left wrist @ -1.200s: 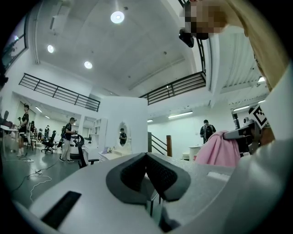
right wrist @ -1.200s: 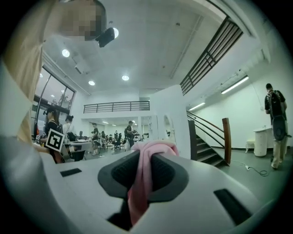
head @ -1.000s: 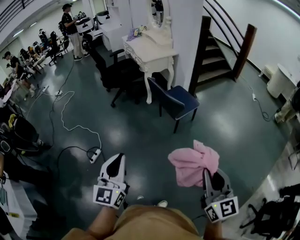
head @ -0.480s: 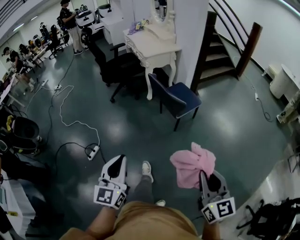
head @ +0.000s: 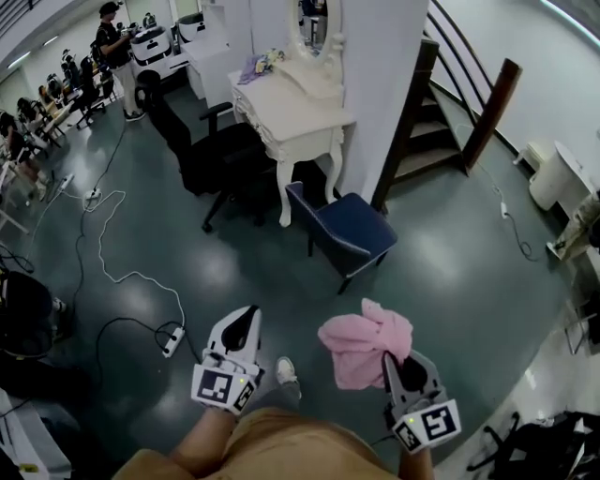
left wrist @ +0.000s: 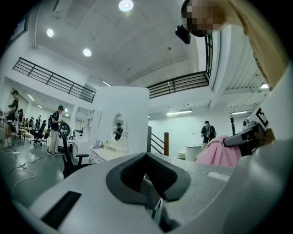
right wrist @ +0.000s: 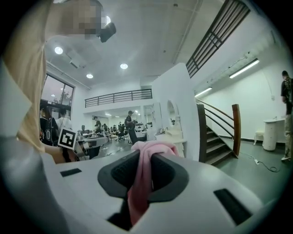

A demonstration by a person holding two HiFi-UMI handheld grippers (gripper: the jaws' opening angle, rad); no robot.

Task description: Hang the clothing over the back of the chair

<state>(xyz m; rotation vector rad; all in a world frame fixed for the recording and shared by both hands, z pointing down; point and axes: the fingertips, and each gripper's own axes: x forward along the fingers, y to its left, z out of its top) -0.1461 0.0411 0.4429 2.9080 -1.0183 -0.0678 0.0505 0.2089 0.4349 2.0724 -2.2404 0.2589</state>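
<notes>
No readable words, brands or numbers anywhere. Only signs: square black-and-white coded markers [head: 223, 387] on left gripper [head: 246, 319] cube and right gripper [head: 391, 361] cube (patterns, not letters). Background print too small.

In the head view the pink clothing [head: 364, 339] bunches over the tips of the right gripper [head: 393, 367], covering its jaws there. In the right gripper view only a strip of the cloth shows, pinched between the jaws; its lower end is lost in the dark gap and its bulk lies beyond them. The blue chair [head: 352, 230] hides part of its legs under its own seat. The oval mirror [head: 314, 19] above the white dressing table [head: 300, 103] is cut by the top edge, as is the staircase [head: 427, 131]. The purple and pale items [head: 257, 65] on the table are too small to name. A black object [head: 544, 450] at the lower right corner is cut off.
</notes>
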